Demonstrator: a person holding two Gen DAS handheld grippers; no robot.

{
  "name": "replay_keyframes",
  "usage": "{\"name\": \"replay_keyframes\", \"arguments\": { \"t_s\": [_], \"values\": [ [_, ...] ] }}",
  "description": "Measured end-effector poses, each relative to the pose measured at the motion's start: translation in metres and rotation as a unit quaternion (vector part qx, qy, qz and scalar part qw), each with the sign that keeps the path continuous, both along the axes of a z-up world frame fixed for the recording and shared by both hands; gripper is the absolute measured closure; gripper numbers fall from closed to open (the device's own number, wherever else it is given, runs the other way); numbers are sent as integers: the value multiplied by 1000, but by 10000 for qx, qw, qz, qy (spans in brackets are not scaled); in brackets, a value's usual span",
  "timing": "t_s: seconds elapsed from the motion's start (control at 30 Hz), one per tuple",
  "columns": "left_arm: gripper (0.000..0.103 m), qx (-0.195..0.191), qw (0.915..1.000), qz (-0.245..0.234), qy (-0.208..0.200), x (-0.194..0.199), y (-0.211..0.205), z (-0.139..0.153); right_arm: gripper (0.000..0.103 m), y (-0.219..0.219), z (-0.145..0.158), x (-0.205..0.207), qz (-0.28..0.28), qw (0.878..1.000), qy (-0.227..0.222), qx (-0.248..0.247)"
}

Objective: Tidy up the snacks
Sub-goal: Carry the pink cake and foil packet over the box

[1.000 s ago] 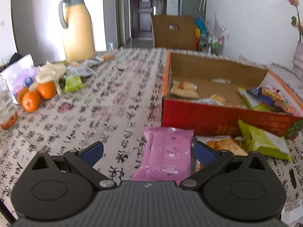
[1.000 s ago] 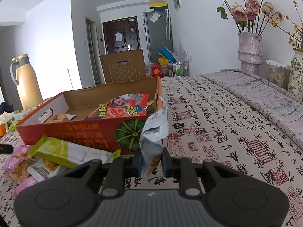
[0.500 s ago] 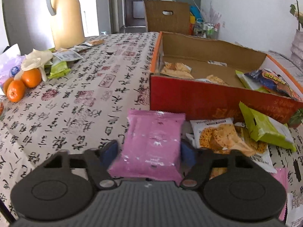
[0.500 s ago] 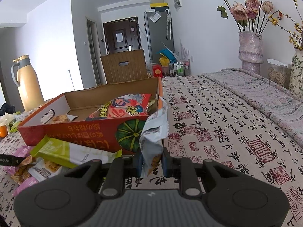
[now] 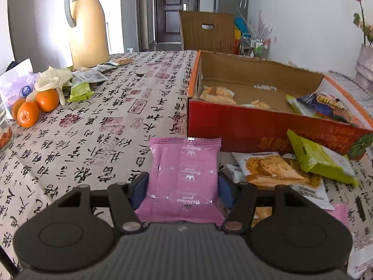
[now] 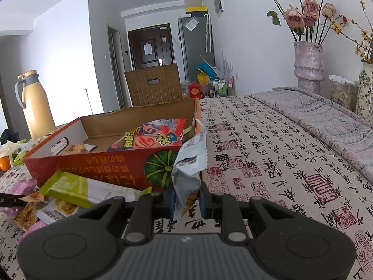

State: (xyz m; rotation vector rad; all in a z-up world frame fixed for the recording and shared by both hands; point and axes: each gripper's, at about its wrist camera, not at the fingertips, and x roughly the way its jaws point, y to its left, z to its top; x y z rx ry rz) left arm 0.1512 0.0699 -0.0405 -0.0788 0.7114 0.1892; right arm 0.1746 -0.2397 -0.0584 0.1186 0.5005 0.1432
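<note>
Holding: two snack packets, one in each of my tongs, over the table with the calligraphy-print cloth.
Far left of table: three oranges beside a white crumpled wrapper, a green packet just behind them, and a tan thermos jug standing upright at the far edge.
Left gripper: jaws closing on the pink packet; both blue pads press its side edges. The packet lies flat between them, printed face up, its far end pointing toward the box.
Box: red cardboard carton with its top open, just beyond the pink packet. Inside I see a biscuit packet at the left end and a dark printed bag at the right end.
Loose snacks: a cracker packet and a lime-green packet lie on the cloth in front of the box, the green one leaning against its red wall.
Right gripper: clamped tight on the silver packet, which stands upright between the pads, right at the box's near right corner.
Box contents, right view: a red and orange bag rests against the right end wall.
Far right: two vases of flowers stand past the cloth's edge.
</note>
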Motion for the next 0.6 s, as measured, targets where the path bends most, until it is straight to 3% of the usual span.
{"name": "replay_keyframes", "arguments": {
  "t_s": [0.6],
  "values": [
    [40,-148,9967,-156,-786,-28,-14,44,84,0,13,-23,-41,9987,-497,-131]
  ]
}}
